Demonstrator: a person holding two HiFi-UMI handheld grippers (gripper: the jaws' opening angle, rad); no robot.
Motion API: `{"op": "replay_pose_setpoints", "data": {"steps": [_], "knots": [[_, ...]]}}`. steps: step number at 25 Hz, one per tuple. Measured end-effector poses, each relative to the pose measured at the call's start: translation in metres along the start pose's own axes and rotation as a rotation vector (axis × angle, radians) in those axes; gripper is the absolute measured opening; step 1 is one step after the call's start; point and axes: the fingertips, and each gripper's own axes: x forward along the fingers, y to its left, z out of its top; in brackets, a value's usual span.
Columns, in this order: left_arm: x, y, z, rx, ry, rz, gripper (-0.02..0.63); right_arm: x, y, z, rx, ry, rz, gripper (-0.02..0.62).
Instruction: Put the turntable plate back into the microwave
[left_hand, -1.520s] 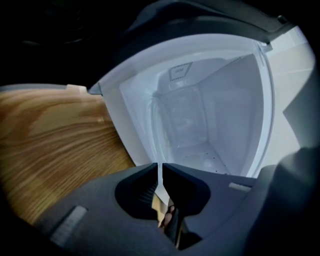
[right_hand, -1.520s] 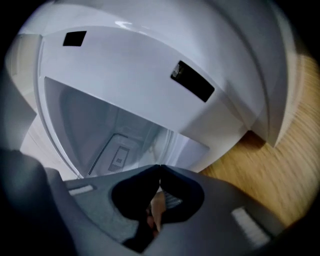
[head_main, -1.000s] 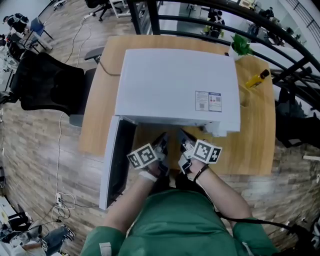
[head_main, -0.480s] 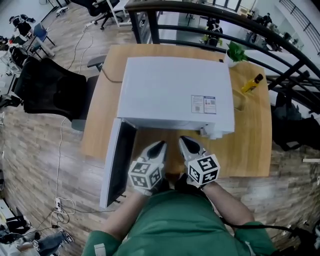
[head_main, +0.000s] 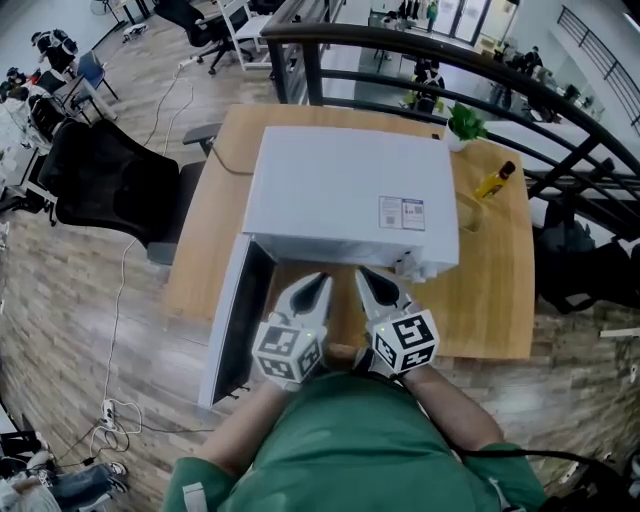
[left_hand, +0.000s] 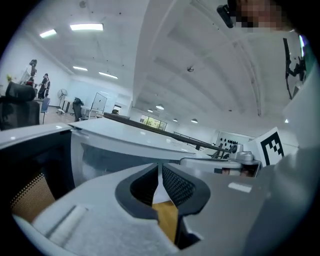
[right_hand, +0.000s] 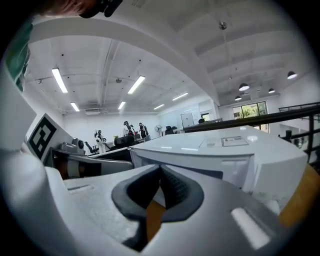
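Microwave: white box (head_main: 350, 200) in the middle of a wooden table (head_main: 490, 300), with a printed sticker (head_main: 401, 213) on its top near the front right corner.
Door: the door (head_main: 232, 325) is swung open on the left side and stands edge-on, reaching toward the person.
Turntable plate: cannot be made out. From the head view the microwave's top hides the cavity, and both gripper views show only its dim front opening.
Left gripper: the left gripper (head_main: 312, 290) is just in front of the open front and points at it, tilted slightly downward. Its marker cube (head_main: 288, 352) faces up.
Right gripper: the right gripper (head_main: 368, 278) is just beside the left one, aimed and tilted the same way. Its marker cube (head_main: 405, 342) also faces up.
Jaws, left: closed, the dark pads meeting at the tips with nothing between them. Table wood shows through the slit below.
Jaws, right: closed in the same way and empty.
Forearms: they enter from the bottom edge, close together, under a green top.
Table, far right: a yellow bottle (head_main: 494, 180) and a small green plant (head_main: 465, 122), well apart from the grippers.
Floor, left: a black chair (head_main: 100, 180) beside the table.
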Motion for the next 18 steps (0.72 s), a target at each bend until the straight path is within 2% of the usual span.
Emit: {"op": "replay_pose_setpoints", "data": {"steps": [5,11,18], "knots": [[-0.006,0.007,0.013,0.017,-0.035,0.021,0.035,-0.006,-0.003,0.013,-0.027,-0.010,-0.029,0.003],[-0.014,0.005,0.021,0.030,-0.067,0.028,0.035,-0.011,0.000,0.024,-0.053,-0.043,-0.015,0.003],[-0.016,0.004,0.021,0.032,-0.067,0.036,0.035,-0.016,0.000,0.033,-0.081,-0.060,-0.035,0.003]]}}
